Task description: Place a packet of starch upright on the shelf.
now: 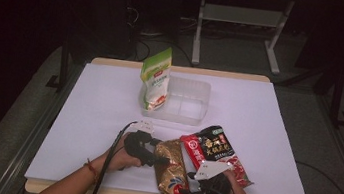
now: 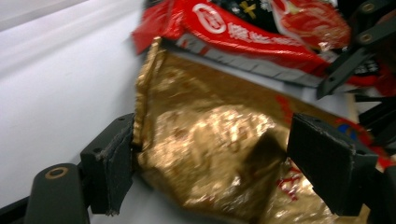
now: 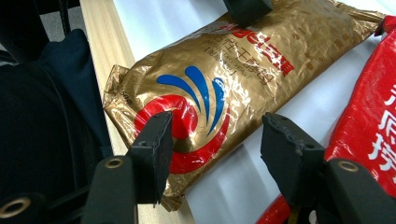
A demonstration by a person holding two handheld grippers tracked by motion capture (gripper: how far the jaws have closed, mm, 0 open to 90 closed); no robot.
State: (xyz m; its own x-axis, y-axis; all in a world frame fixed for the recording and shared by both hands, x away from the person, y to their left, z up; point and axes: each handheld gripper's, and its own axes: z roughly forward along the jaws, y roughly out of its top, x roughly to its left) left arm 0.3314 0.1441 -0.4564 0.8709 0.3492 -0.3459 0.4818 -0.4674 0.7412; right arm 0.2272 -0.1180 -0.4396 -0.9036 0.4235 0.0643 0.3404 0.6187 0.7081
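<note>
Jaws of the left gripper (image 2: 210, 154) are straddling the gold bag (image 1: 172, 170) lying near the bench's near edge, not yet pinching, so closing squarely should be avoiding slip, while the right gripper (image 3: 215, 140) is hovering apart.

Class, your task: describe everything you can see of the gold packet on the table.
The gold packet is a crinkled, shiny foil pouch with sealed ends, red lettering and a red-and-blue swirl logo. It lies flat near the table's front edge, beside a red packet. The left tongs straddle its far end, the left pad against its edge seam. The right tongs stand open over its near end, one pad above the logo, the other beyond its edge.
</note>
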